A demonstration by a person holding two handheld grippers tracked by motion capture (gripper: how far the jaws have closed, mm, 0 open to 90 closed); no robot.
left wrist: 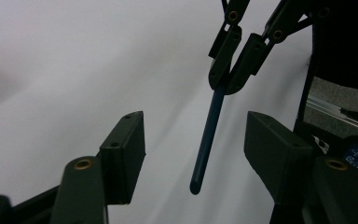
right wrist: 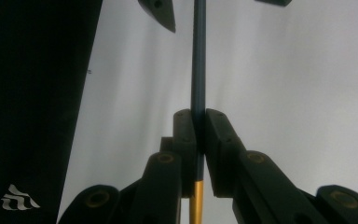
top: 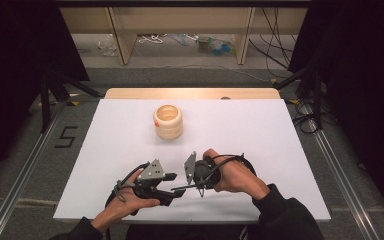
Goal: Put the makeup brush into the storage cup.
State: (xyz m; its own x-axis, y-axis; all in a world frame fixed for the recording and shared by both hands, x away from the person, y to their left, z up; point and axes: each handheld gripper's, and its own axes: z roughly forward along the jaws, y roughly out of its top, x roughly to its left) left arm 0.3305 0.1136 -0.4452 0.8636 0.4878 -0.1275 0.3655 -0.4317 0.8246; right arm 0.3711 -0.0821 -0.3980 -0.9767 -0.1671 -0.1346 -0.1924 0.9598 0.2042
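Presently, the right gripper (right wrist: 199, 135) is clenched on a thin dark-blue pencil (right wrist: 198, 56), its two black jaws pressed flat against the shaft from both sides. In the right gripper view the pencil runs straight up from between the jaws, and a yellow-gold section of it shows just below the clamping point. The far end of the pencil reaches between the two jaw tips of the other gripper at the top of that view.

The left gripper (left wrist: 193, 140) is released: its jaws stand apart on either side of the pencil (left wrist: 208, 135) and neither pad touches it. In the left gripper view the pencil hangs slantwise in the gap, its free end low between the jaws and clear of both, while its upper part is pinched by the right gripper (left wrist: 233, 70) farther off.

In the high view both grippers sit near the front edge of the white table (top: 260, 130), tips facing each other and close together, the left gripper (top: 177, 187) to the left of the right gripper (top: 187, 182). The person's left hand (top: 125, 202) and right hand (top: 235, 175) grasp them from below. A cream ribbed holder (top: 168, 121), open at the top, stands well behind the grippers, toward the table's far edge, apart from both.
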